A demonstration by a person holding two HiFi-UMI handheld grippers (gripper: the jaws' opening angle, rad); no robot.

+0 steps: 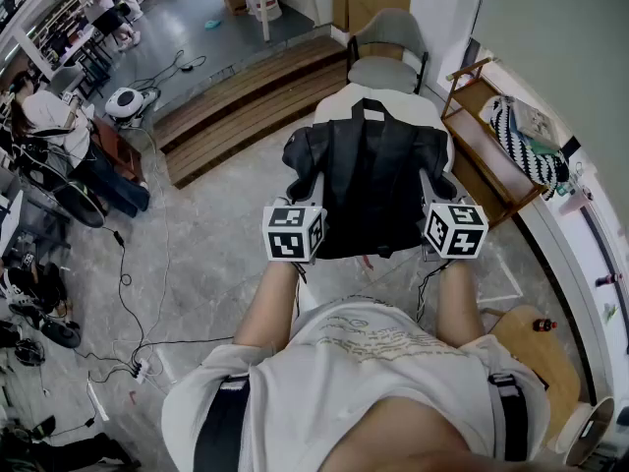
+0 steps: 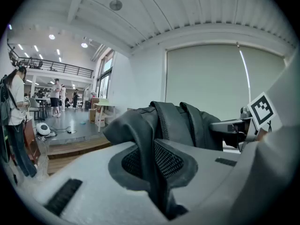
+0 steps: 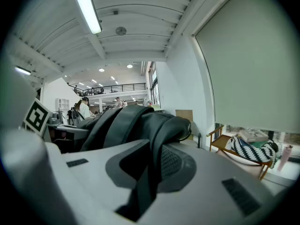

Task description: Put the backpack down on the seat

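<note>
The black backpack hangs between the two grippers in front of the person, over the near part of the pale seat. Only the far edge of the seat shows beyond it. The left gripper has its fingers almost closed on a padded strap. The right gripper pinches the other strap in the same way. I judge the bag is carried, not yet put down. The next move is to lower it evenly until the seat takes the weight, then release both straps.
</note>
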